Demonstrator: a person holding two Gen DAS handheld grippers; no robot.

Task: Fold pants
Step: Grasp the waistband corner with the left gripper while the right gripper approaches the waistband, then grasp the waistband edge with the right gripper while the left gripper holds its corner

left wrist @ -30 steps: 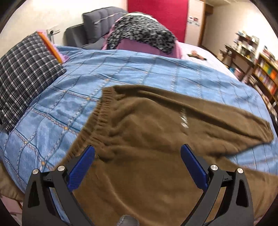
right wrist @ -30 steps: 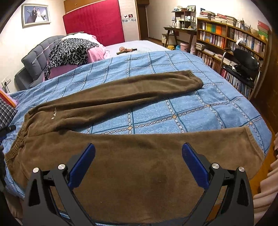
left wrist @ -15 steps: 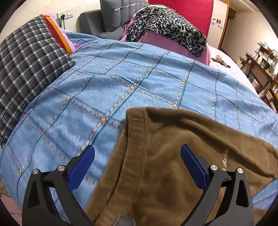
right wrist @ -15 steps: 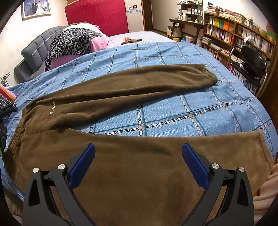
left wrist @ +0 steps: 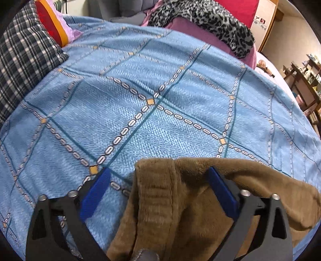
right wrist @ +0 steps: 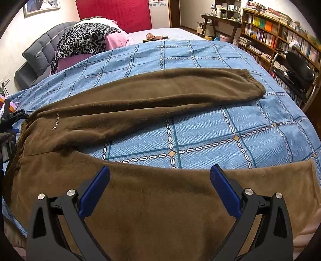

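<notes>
A bed covered by a blue checked blanket (right wrist: 210, 128) is seen, with brown fleece pants (right wrist: 140, 96) spread across it: one leg lies along the near edge, the other stretches toward the far right. Over the near leg the right gripper (right wrist: 160, 188) is held with its jaws released and wide, nothing pressed between them. The left gripper (left wrist: 158, 190) is held over the ribbed waistband corner (left wrist: 154, 192); its jaws are closing with the waistband between them, the pads not yet pressed on it. A plaid pillow (left wrist: 22, 60) lies at the far left. Farther off, a leopard-print cloth (right wrist: 82, 42) is draped over pink bedding, before a red headboard (right wrist: 114, 14). Bookshelves (right wrist: 280, 34) filled with books line the right wall.
</notes>
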